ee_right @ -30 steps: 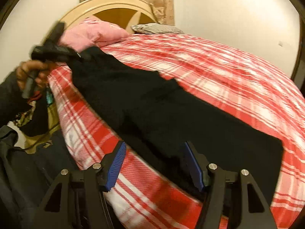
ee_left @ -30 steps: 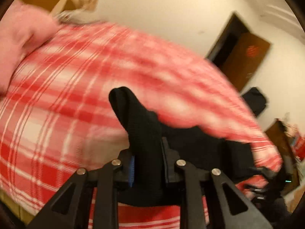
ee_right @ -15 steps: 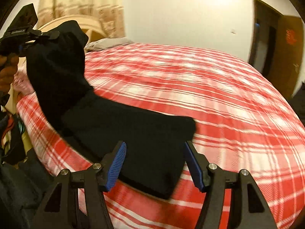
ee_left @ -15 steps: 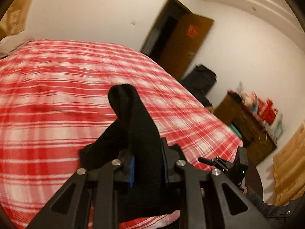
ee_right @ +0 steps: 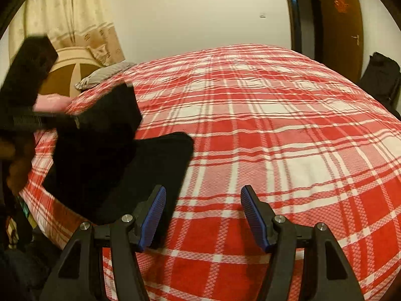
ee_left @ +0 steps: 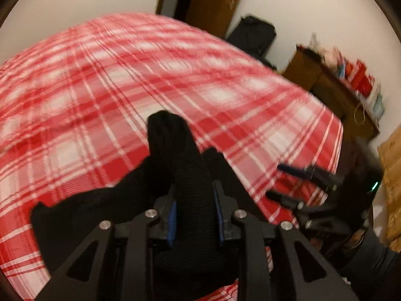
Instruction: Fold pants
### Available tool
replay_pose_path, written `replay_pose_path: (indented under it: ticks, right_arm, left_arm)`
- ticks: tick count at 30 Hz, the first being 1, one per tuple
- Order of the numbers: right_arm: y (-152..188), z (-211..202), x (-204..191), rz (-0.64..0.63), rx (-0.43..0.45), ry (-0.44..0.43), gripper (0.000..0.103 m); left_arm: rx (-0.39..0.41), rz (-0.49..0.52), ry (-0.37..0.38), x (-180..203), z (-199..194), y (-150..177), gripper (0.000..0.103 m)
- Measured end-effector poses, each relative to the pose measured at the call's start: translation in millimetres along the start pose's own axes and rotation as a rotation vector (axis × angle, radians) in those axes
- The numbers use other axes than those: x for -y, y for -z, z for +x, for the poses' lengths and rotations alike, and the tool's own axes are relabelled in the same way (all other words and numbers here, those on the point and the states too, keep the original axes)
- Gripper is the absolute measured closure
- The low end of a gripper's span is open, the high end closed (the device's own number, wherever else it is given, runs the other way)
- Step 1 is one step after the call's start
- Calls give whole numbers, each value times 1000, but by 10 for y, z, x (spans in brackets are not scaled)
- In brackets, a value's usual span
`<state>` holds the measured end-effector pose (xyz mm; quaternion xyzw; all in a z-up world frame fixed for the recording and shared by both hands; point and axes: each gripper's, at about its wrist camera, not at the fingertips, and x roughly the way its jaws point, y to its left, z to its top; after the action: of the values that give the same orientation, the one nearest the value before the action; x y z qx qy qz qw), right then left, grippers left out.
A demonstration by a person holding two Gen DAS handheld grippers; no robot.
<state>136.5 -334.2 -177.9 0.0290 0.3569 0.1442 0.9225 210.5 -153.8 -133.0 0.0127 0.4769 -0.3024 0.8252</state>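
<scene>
Black pants (ee_right: pixel 140 170) lie folded near the bed's near left edge on the red plaid bedspread (ee_right: pixel 263 130). My left gripper (ee_left: pixel 195 215) is shut on one end of the pants (ee_left: pixel 175 155) and holds it above the rest; it also shows at the left of the right wrist view (ee_right: pixel 75 123). My right gripper (ee_right: pixel 203 215) is open and empty, hovering just right of the pants over bare bedspread. It also shows at the right of the left wrist view (ee_left: pixel 280 183).
A wooden headboard (ee_right: pixel 65 75) with a pink pillow (ee_right: pixel 50 102) and a grey pillow (ee_right: pixel 105 75) is at the far left. A brown door (ee_right: pixel 340 25) and a black bag (ee_right: pixel 381 75) stand at the right. A cluttered wooden dresser (ee_left: pixel 345 87) is beside the bed.
My left gripper has carried its end of the pants across toward the right gripper, doubling the pants over. The right gripper has stayed open and shifted right, off the fabric.
</scene>
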Motion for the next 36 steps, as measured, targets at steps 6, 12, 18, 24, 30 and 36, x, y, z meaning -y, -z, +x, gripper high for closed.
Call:
replay_pose_path:
  ticks: [6,12,18,24,30,36]
  right_arm:
    - [-16,-10,156,87,16,10,39]
    - [-120,-156,10,154,47,-178,38]
    - [-202,1,-437,88,-47,-231,38]
    - [-16,154,-411,52,-176,-68,86]
    - [80,249,-224,83,-220,-65,86]
    - [35,259,-103,118,-219,-71,53]
  left_arm:
    - [54,62,40,223,-150,124,47]
    - [179,42,-76,-52,-597,281,24]
    - [172,65,-324,-439,-548,498,13]
    - [151,-36,-322,-787,-514,671,12]
    - [126,-88,-303,-1010,-370,829,12]
    - [130,-163,-239,-1156,-330,915,11]
